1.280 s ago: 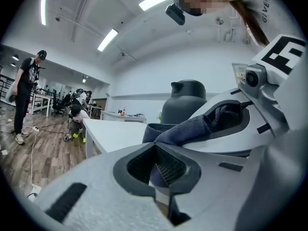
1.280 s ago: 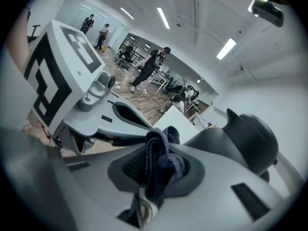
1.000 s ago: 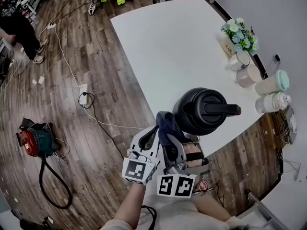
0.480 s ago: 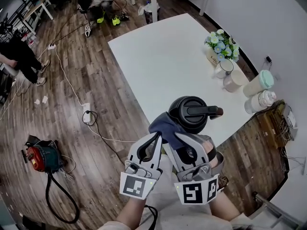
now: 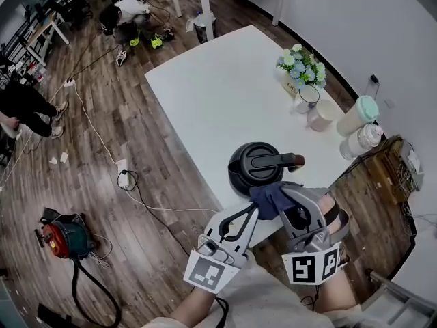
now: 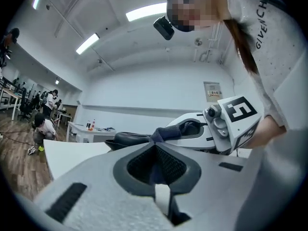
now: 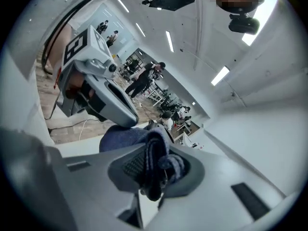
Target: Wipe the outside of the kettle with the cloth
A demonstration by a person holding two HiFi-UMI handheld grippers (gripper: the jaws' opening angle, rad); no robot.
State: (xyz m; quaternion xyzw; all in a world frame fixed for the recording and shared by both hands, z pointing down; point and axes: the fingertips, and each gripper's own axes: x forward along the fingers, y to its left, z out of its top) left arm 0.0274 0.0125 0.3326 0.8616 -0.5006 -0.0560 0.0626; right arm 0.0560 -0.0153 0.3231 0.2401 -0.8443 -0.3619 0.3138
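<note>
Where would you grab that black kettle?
Probably by the handle on top of the kettle, coming from above: it's a bar sticking out past the body to the right, free to close a tool around, while the cloth crowds the near side.

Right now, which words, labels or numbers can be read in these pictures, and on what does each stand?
"GIVENCH", cut off at the edge: the person's shirt.
Print on the flower pot: too small to read.
Wall notice: too blurred to read.
</note>
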